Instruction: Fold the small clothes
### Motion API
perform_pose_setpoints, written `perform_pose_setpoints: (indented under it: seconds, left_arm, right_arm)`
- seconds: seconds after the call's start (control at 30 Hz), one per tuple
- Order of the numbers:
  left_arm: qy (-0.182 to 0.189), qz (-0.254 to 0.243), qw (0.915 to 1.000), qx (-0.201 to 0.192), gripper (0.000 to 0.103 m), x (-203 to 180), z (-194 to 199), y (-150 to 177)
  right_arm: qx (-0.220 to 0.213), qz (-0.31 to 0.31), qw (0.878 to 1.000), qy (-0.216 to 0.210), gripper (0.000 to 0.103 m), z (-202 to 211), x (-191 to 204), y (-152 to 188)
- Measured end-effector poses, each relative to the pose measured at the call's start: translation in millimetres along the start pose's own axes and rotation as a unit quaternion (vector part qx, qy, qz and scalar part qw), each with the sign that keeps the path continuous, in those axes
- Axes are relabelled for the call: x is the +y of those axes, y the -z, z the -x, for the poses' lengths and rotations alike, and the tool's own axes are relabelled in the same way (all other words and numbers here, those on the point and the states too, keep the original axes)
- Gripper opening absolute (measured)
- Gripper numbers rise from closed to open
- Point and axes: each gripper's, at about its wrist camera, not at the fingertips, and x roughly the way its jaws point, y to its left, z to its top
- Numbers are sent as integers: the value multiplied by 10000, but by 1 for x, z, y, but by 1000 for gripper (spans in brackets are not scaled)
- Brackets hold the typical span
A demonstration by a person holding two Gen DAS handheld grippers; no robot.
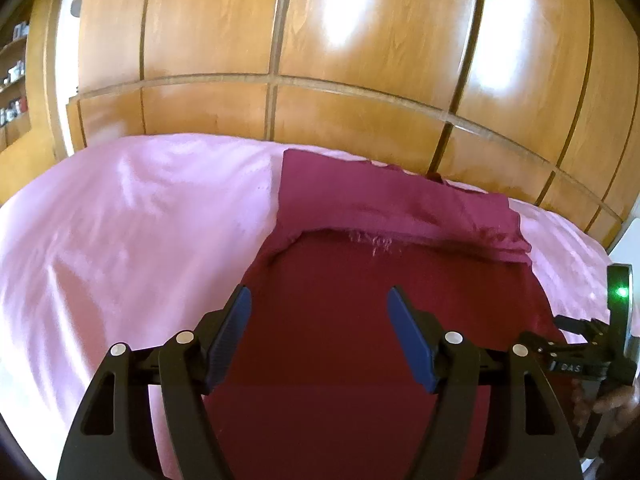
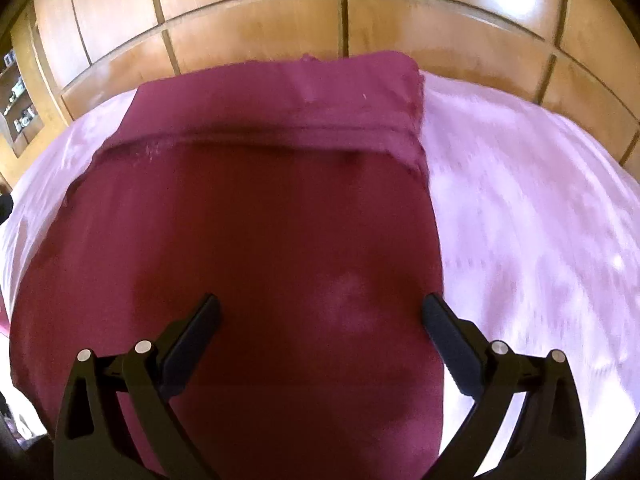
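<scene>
A dark red garment lies flat on the pink bedsheet, with a folded band of cloth across its far end. My left gripper is open and empty, hovering over the garment's near left part. In the right wrist view the same garment fills the middle, its folded far band near the wardrobe. My right gripper is open and empty above the garment's near right part, its right finger near the garment's right edge. The right gripper's body shows at the right edge of the left wrist view.
A glossy wooden wardrobe stands right behind the bed. Open shelves with small items are at the far left. Pink sheet lies bare to the right of the garment.
</scene>
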Motion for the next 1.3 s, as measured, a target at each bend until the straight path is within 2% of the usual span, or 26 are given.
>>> perform_pose_setpoints:
  seconds: [0.13,0.3,0.43,0.47,0.5,0.57,0.63,0.7,0.73,0.8,0.83,0.87,0.9,0.93,1.0,1.07,1.2,1.3]
  left_arm:
    - [-93,-27,9999,79,70,8,5,11]
    - [-83,152,9990,408,70,37,12,30]
    - [203,371,9966,713,68,60,21,46]
    - [371,422,9951,819,64,65,24,50]
    - [521,446,9932,936,60,68,26,55]
    - [615,410,9916,1064,60,69,29,64]
    - [733,297,9888,1262,59,68,30,76]
    - [818,243,9858,1445,42,66,31,86]
    - [848,217,9847,1505,40,64,31,91]
    - [814,87,9850,1519,27,61,34,99]
    - [769,52,9853,1525,22,60,35,101]
    - [701,38,9858,1523,9,61,36,102]
    - [627,22,9865,1514,3,62,37,103]
    - [672,63,9863,1506,3,64,38,100]
    - [901,229,9860,1384,2,67,47,92]
    - [1156,401,9854,1180,2,71,58,79]
    - [1745,917,9763,888,1,80,61,51]
    - [1879,1014,9742,736,0,78,52,30]
  right_arm:
    - [21,-84,10000,-24,100,14,-6,15]
    - [0,-418,9991,-101,100,35,-26,30]
    - [63,-847,9957,-378,100,49,-49,47]
    - [163,-953,9939,-534,99,51,-54,53]
    - [242,-1006,9925,-646,92,53,-57,58]
    - [424,-1033,9897,-901,83,59,-59,74]
    - [524,-907,9888,-1063,77,66,-55,86]
    - [657,-783,9875,-1196,64,72,-49,97]
    - [703,-729,9872,-1234,60,74,-45,100]
    - [796,-561,9864,-1321,45,78,-35,108]
    - [833,-446,9867,-1323,42,79,-30,110]
    - [843,-360,9874,-1288,34,79,-26,110]
    - [847,-318,9877,-1277,20,79,-24,111]
    - [860,-323,9869,-1325,13,79,-23,108]
    - [838,-363,9851,-1461,11,82,-21,103]
    - [673,-461,9807,-1776,10,89,-21,92]
    - [309,-870,9686,-2308,10,97,-31,62]
    - [85,-1174,9606,-2517,10,95,-38,41]
